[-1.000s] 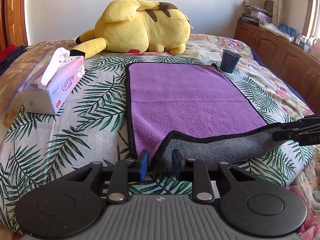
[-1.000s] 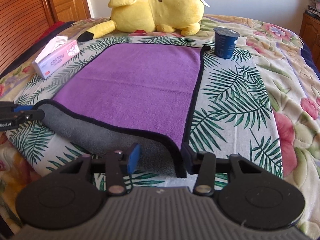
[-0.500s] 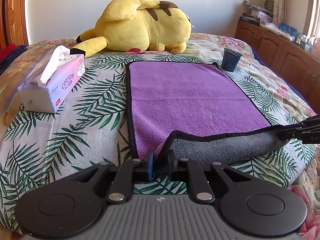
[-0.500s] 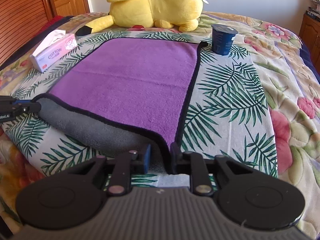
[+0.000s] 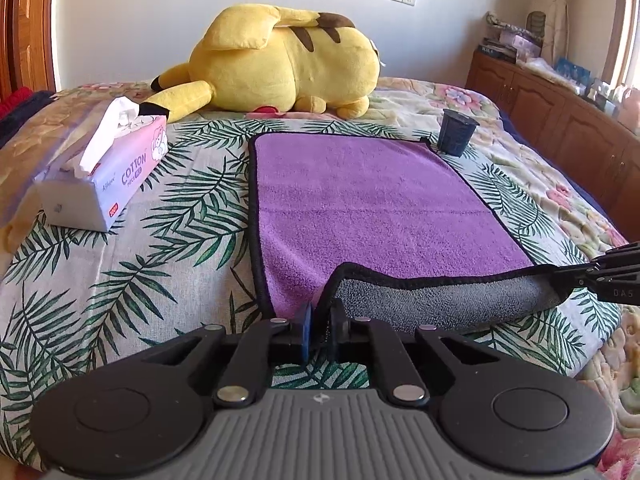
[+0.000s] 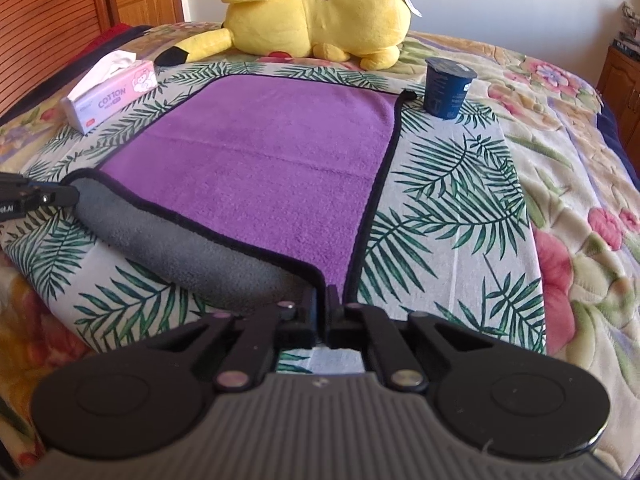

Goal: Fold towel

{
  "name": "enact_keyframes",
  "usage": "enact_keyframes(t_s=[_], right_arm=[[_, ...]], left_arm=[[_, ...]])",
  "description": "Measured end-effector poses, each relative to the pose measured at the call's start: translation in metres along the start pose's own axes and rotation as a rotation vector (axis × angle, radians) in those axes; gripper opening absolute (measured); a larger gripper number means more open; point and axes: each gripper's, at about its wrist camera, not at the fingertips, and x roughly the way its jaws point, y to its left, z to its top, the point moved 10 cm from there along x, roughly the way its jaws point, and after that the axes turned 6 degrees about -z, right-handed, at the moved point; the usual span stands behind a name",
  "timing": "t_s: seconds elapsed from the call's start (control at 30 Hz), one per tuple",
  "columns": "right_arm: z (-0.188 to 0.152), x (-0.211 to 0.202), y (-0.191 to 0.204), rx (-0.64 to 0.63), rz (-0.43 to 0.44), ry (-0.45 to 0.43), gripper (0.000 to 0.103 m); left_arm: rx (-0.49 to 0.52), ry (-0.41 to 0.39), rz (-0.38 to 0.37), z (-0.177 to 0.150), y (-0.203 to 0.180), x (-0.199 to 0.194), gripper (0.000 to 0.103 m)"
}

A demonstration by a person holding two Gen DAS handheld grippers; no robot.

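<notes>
A purple towel [image 5: 360, 208] with black trim and a grey underside lies flat on the bed; it also shows in the right wrist view [image 6: 272, 160]. Its near edge is curled up, grey side showing. My left gripper [image 5: 320, 316] is shut on the towel's near left corner. My right gripper [image 6: 322, 304] is shut on the near right corner. Each gripper shows at the edge of the other's view, the right one [image 5: 600, 274] and the left one [image 6: 36, 200], both pinching the lifted edge.
A yellow plush toy [image 5: 280, 68] lies beyond the towel. A tissue pack [image 5: 104, 172] sits at the left. A dark blue cup [image 6: 446, 88] stands by the towel's far right corner. Wooden cabinets [image 5: 560, 120] line the right side.
Both grippers have closed from open onto the towel's near corners. The near edge is lifted slightly higher and both views sit closer to the towel.
</notes>
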Motion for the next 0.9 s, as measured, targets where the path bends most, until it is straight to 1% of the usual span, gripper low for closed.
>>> enact_keyframes(t_s=[0.33,0.57,0.9], right_arm=[[0.015,-0.01,-0.002,0.002,-0.005,-0.064,0.003],[0.022,-0.013,-0.004,0.014,0.0,-0.099,0.003],[0.032,-0.014,-0.004,0.0,-0.004,-0.135,0.003]], left_arm=[[-0.016,-0.05,-0.021,0.009,-0.003,-0.01,0.0],[0.015,-0.081,-0.022,0.016,-0.008,-0.02,0.0],[0.041,-0.099,-0.015,0.026,-0.013,-0.016,0.0]])
